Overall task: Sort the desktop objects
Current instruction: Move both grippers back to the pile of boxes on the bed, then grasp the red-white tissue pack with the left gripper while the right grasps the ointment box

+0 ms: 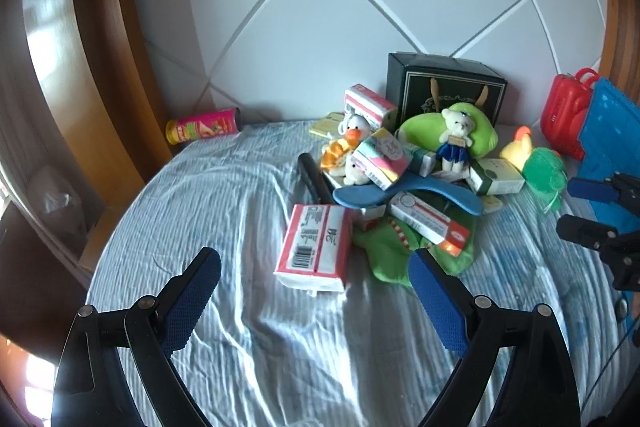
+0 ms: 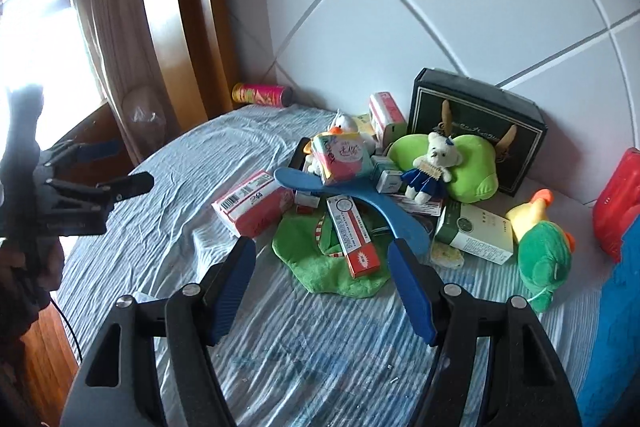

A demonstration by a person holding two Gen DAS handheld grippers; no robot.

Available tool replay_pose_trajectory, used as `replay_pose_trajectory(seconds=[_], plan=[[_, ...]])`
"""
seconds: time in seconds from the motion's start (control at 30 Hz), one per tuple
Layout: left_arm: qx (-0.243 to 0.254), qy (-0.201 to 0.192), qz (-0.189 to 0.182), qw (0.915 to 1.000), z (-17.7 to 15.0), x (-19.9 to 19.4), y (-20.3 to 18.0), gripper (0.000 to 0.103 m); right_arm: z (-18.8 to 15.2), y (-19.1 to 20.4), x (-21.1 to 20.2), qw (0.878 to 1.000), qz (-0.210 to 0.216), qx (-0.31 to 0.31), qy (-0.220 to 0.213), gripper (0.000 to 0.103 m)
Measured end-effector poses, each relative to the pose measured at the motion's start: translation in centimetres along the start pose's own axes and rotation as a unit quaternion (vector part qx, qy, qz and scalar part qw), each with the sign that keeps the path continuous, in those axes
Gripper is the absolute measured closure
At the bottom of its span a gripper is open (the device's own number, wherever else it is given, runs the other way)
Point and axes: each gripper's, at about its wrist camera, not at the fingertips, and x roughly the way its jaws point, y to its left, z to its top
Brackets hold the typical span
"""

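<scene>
**Both grippers wide over a heaped pile**

While the left hand-held gripper [image 1: 314, 301] hangs over the striped blue cloth [image 1: 224, 195], its jaws stand wide apart with nothing between them, and the right hand-held gripper [image 2: 320, 285] is likewise spread and empty. Both point down at a slant toward the pile at the far side of the cloth-covered surface, near the white panelled wall [image 1: 360, 7].

Nearest the left gripper lies a red and white tissue pack [image 1: 316, 247], barcode up, clear of its fingertips. Just beyond it a green plush [image 2: 332, 267] lies flat, with a long red box [image 2: 354, 237] across it. A blue curved piece [image 2: 340, 203] spans the middle of the heap, touching the boxes under it. A pastel tissue pack [image 2: 344, 157] sits tilted on top, beside a white duck toy [image 1: 352, 131]. A small bear in a blue dress [image 2: 430, 167] leans on a lime cushion [image 2: 472, 167], which rests against a black box [image 2: 480, 111]. A green and white box [image 2: 476, 233] lies to the right, next to a green and yellow plush [image 2: 540, 251]. A red case [image 1: 564, 111] stands further right, against a blue item [image 1: 612, 135]. A pink can [image 1: 204, 129] lies on its side, well apart at the left, against the wall.
</scene>
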Motion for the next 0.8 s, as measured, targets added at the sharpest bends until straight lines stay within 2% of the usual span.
replay_pose_trajectory(seconds=[0.13, 0.23, 0.37, 0.53, 0.63, 0.8], plan=[[0.008, 0.041, 0.003, 0.9991, 0.0, 5.2, 0.6, 0.007, 0.1, -1.3, 6.7, 0.998, 0.037, -0.010, 0.045, 0.035], [0.022, 0.073, -0.001, 0.9971, -0.4, 9.2, 0.4, 0.008, 0.0, -2.0, 11.8, 0.995, 0.042, -0.020, 0.086, 0.035], [0.020, 0.109, -0.029, 0.9934, -0.7, 13.8, 0.4, 0.008, -0.4, -2.8, 17.3, 0.990, 0.044, -0.023, 0.132, 0.035], [0.012, 0.136, -0.034, 0.9901, -0.9, 18.2, 0.8, 0.008, -0.5, -3.8, 20.8, 0.987, 0.037, -0.035, 0.153, 0.035], [0.007, 0.146, -0.039, 0.9885, -1.0, 19.8, 1.0, 0.008, -0.5, -4.5, 22.1, 0.985, 0.038, -0.036, 0.162, 0.044], [0.005, 0.165, -0.044, 0.9854, -1.7, 22.1, 1.1, 0.008, 0.1, -5.4, 23.6, 0.985, 0.041, -0.030, 0.166, 0.045]])
